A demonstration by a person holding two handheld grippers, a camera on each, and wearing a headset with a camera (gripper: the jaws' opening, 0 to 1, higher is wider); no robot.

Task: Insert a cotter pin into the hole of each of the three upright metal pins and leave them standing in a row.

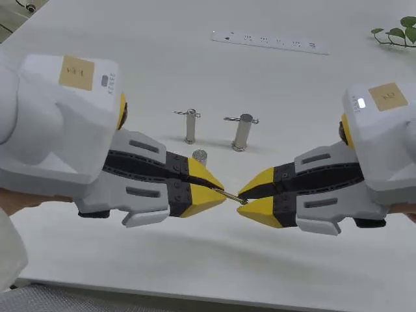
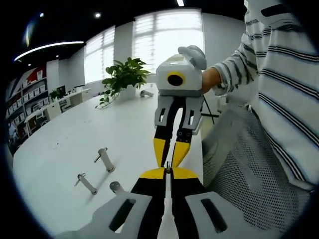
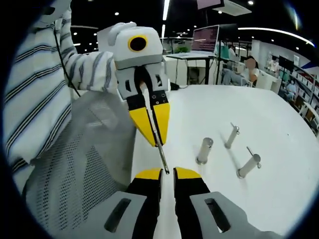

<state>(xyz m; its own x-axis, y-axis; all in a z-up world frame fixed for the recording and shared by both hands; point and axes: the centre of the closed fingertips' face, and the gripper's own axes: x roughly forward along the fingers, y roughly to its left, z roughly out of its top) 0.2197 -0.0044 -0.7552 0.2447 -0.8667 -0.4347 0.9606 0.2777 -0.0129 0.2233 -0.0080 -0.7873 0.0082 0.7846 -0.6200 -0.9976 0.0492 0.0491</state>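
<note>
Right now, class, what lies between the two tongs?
A thin cotter pin bridges the gap: the left tongs pinch one end, and the other end reaches into the parted right tongs. The head view shows it.

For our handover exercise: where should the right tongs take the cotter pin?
Take the cotter pin by its free end, head-on opposite the left tongs: it juts thin and straight from their shut tips, so that end alone is bare.

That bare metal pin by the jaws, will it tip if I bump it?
Probably: the bare metal pin stands tall and narrow on its end, so a sideways nudge could topple it. Round, it would likely roll once down. It looks solid metal, so probably heavy for its size.
</note>
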